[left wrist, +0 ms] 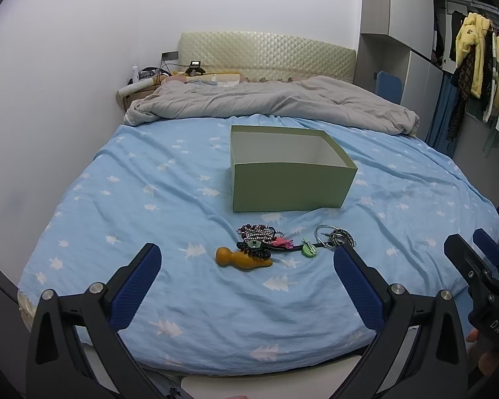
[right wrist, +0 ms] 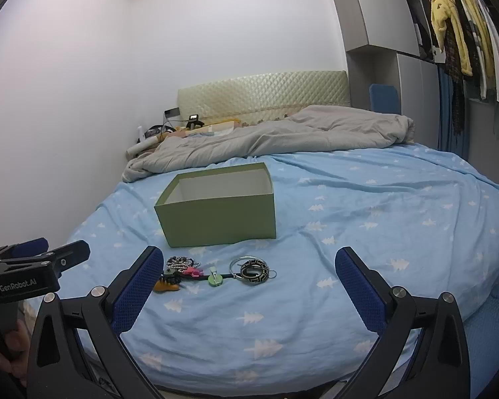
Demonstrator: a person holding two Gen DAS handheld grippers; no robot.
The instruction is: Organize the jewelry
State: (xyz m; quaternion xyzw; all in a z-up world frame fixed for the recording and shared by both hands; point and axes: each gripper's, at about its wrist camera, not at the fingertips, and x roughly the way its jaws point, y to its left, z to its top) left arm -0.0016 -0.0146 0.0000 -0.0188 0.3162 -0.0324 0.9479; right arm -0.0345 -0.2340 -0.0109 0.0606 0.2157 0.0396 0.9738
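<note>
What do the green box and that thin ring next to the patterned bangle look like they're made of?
Green box: likely matte cardboard, with flat thin walls and a white inside. Thin ring: probably polished metal, silvery and shiny; plated plastic can't be ruled out.

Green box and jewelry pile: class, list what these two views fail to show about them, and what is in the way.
- Green box floor: hidden in both views by its near wall.
- Orange wooden piece: partly hidden in the right wrist view by the right gripper's finger.
- Bead strands: too small and tangled in either view to count.
- Right gripper: cut off by the left wrist view's edge.
</note>
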